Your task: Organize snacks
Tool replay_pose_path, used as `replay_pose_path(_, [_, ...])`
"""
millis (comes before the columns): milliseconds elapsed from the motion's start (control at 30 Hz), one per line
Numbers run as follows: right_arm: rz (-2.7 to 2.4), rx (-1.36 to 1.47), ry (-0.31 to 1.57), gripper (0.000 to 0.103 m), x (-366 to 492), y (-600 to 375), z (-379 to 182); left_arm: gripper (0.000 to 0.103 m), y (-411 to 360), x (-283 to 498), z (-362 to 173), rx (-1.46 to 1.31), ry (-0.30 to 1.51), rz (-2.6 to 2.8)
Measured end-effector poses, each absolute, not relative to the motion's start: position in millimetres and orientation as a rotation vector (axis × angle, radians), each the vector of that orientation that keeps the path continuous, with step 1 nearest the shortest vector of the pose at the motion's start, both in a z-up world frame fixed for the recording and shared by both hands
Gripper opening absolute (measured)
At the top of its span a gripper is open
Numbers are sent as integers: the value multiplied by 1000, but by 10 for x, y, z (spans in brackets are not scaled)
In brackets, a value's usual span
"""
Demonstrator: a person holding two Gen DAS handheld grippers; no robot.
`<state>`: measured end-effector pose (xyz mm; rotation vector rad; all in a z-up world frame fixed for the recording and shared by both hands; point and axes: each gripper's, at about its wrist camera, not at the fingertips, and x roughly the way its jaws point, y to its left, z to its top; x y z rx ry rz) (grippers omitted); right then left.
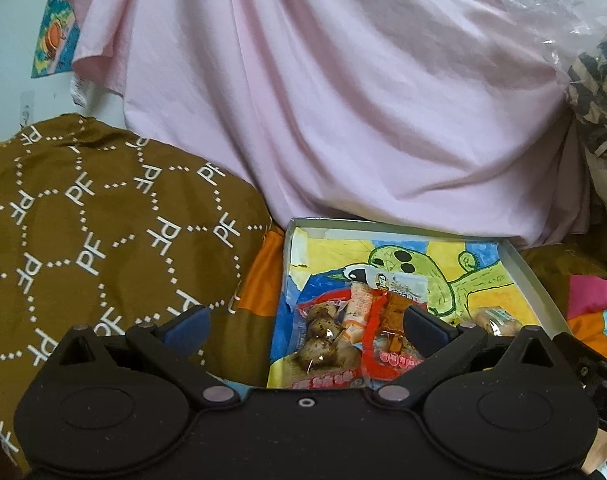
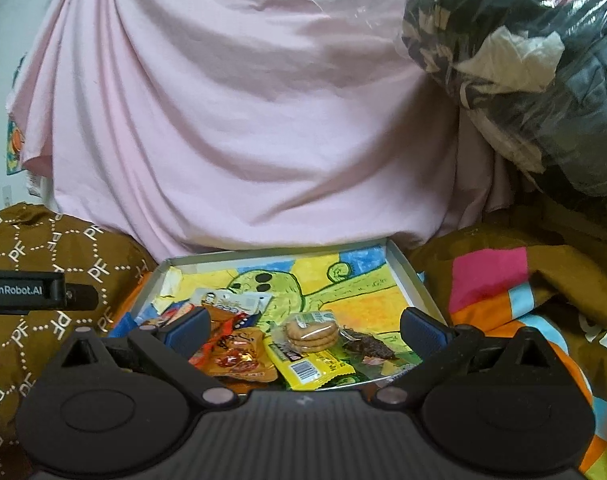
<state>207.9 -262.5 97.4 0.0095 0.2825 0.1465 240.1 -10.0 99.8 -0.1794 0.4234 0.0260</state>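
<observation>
Glossy plastic snack packets (image 2: 239,354); pink cloth (image 2: 231,120) matt.

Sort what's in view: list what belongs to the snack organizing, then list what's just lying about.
For the job:
tray
biscuit pack
yellow packet
orange packet
dark snack
red-trimmed pack
left gripper, open
right gripper, open

Lying about:
pink sheet
brown PF cloth
plastic-wrapped bundle
striped blanket

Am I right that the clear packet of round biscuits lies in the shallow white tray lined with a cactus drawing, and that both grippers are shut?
Not quite: both grippers are open and hold nothing. The right gripper shows this in the right wrist view, the left gripper in the left. The clear packet of round biscuits does lie in the shallow white tray.
</observation>
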Motion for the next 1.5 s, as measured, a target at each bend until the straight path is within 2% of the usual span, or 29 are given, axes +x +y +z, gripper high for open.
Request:
replay_pose_path(767, [163, 29, 269, 103, 1554, -2692, 979, 102, -36, 1695, 945, -137, 373, 115])
replay_pose_path(1500, [64, 44, 234, 103, 653, -2688, 1002, 102, -24, 724, 891, -42, 264, 44])
